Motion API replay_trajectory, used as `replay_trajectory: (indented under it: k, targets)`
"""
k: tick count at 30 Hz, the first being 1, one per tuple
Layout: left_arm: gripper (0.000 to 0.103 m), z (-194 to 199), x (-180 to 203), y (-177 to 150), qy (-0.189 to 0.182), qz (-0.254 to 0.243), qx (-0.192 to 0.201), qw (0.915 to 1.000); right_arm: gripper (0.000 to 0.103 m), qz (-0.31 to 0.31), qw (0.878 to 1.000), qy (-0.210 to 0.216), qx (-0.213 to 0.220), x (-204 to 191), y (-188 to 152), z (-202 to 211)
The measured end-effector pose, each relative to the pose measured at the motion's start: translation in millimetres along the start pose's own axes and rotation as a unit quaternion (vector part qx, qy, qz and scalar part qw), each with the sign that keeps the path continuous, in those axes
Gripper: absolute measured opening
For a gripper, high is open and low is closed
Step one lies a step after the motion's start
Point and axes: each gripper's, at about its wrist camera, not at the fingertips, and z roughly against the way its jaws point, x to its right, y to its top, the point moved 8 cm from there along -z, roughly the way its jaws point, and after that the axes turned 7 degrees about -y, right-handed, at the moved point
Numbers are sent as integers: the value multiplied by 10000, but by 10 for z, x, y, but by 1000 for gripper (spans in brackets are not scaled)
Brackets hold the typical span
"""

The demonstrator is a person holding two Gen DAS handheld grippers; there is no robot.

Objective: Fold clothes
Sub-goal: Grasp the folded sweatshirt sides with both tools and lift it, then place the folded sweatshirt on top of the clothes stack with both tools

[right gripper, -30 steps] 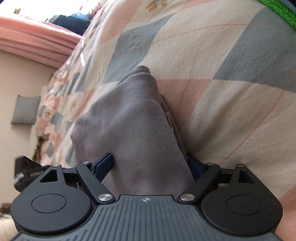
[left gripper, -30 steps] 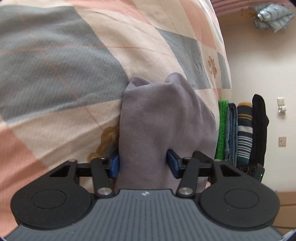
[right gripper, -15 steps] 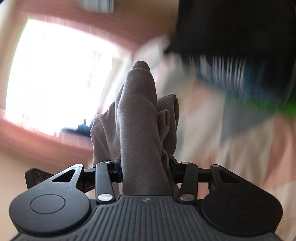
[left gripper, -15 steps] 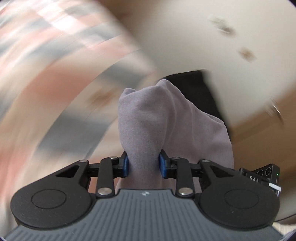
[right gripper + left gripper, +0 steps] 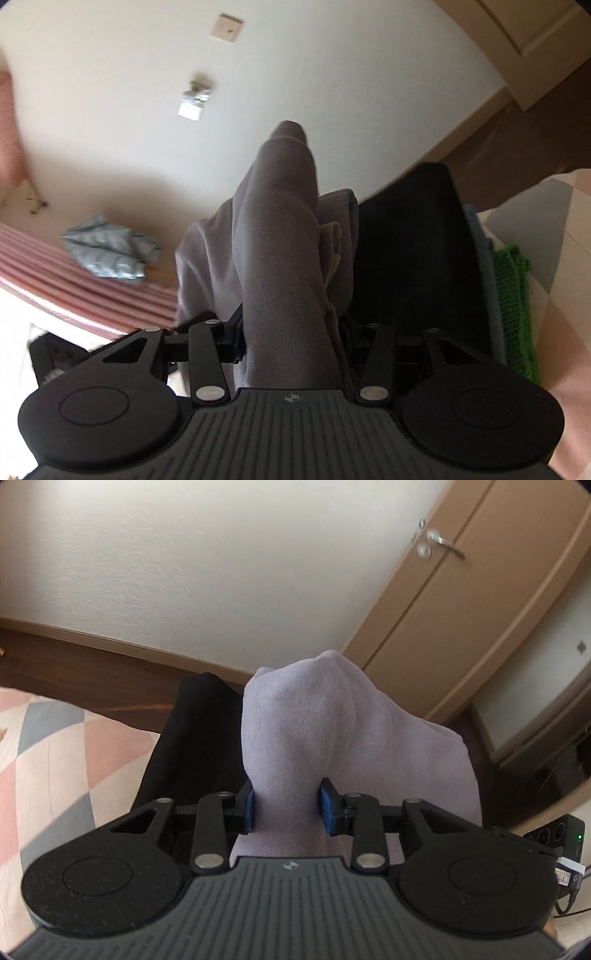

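My left claw (image 5: pixel 286 808) and right claw (image 5: pixel 293 345) each pinch a soft, fleecy grey garment (image 5: pixel 314 738), bunched into a rounded hump. A second ago it lay on the bed (image 5: pixel 48 760); now it hangs lifted against the wall (image 5: pixel 221 572).

Left gripper (image 5: pixel 286 808) and right gripper (image 5: pixel 291 343) both apparently clamped, raised.

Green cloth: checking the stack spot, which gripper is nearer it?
Right, probably. The green cloth lies just right of the right gripper; the left gripper sees none of it.
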Motion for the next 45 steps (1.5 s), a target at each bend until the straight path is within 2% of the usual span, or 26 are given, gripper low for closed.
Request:
replay_trajectory:
  k: [2,5,6,8,10,12,13,14,16,17,19,21,22,23,24,26,28,29,32,35,39,41,43,45]
  targets:
    - [29,-174,-97,-26,156,-148,-177,9996,50,107,9998,-150,-115,104,-25,-124]
    - [35,-376,-234,-112,217,-88,-265,9994,53,704,9971,-274,-37,100,48,-150]
    - [36,-395,-256,-137,235,-28,-211,9995,59,962,9947,-360,13,77,97,-120]
    - [40,-335,-277,-134,379,-59,-5,9993,65,1668,9831,-711,242,-18,211,11]
    - [38,-198,-271,-127,624,-27,247,9977,65,2376,9655,-936,514,-131,318,189]
    - [27,23,-208,-87,960,-34,685,9930,67,3165,9398,-997,810,-248,390,349]
    - [23,135,-160,-52,1113,-97,938,9893,67,3523,9276,-867,891,-338,365,399]
    - [23,221,-114,-13,1163,-145,1186,9860,71,3897,9134,-720,929,-418,325,414]
    - [21,298,93,-39,1106,-256,1545,9815,87,4711,8765,-332,933,-559,187,380]
    - [19,250,175,-64,1055,-342,1606,9808,97,5103,8548,-137,937,-617,114,360]
    - [18,64,261,-145,926,-460,1600,9817,97,5782,8100,210,957,-634,-48,318]
    - [17,-114,202,-221,866,-395,1569,9830,97,6343,7680,318,824,-620,-263,165]
    - [17,-199,144,-210,873,-331,1613,9825,97,6513,7554,263,675,-618,-352,7]
    - [17,-283,87,-199,880,-267,1658,9819,97,6592,7502,242,461,-517,-358,-100]
    - [17,-366,37,-189,861,-198,1690,9817,97,6584,7516,250,309,-411,-340,-180]
    - [19,-495,-36,-192,673,-69,1707,9830,97,6404,7668,378,213,-252,-284,-224]
    - [18,-573,-175,-201,621,-148,1700,9834,97,6206,7824,502,155,-107,-235,-247]
    - [18,-604,-217,-217,596,-225,1712,9832,97,6157,7860,530,169,-44,-241,-256]
    - [18,-690,-311,-280,657,-356,1701,9826,99,6097,7902,561,274,48,-339,-274]
    - [18,-685,-362,-302,749,-316,1719,9817,99,6116,7890,505,316,101,-289,-176]
    - [17,-492,-157,-137,1180,-335,1684,9781,99,6190,7845,267,278,-179,-139,-195]
    - [21,-271,-15,-74,1467,-246,1720,9738,99,6084,7926,138,376,-324,-77,-53]
    - [25,-14,111,-156,1699,-18,1758,9697,100,5958,8019,35,445,-464,-19,98]
    - [26,209,251,-319,1965,275,1670,9658,100,5742,8182,77,279,-559,17,299]
